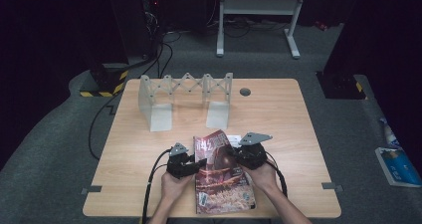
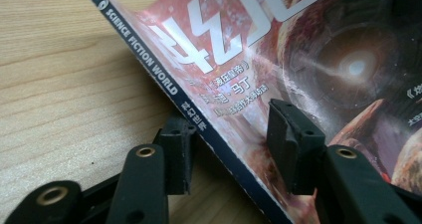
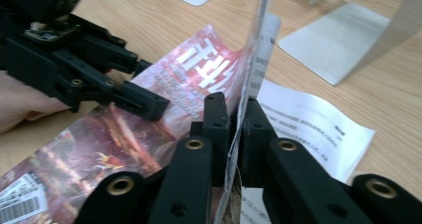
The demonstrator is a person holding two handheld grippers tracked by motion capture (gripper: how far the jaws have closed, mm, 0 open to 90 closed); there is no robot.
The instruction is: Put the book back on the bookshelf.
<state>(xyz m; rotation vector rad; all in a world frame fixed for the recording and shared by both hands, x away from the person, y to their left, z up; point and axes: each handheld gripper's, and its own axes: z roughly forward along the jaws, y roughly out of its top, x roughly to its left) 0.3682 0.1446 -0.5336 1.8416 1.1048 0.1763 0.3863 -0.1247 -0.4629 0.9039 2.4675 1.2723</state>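
Two grippers worked one magazine (image 1: 219, 176) at the table's (image 1: 278, 119) 6 o'clock edge. The right gripper (image 3: 238, 114) pinched the cover's free edge, jaws pressed together on it, and held that cover lifted upright, with a white sheet (image 3: 308, 129) on the table behind it. The left gripper (image 2: 234, 134) stood spread astride the spine, one jaw under it, one over the cover. Judged step: opening or raising the magazine. To do it well, close the left gripper on the spine first. An expanding bookend rack (image 1: 186, 97) stood at 12 o'clock.
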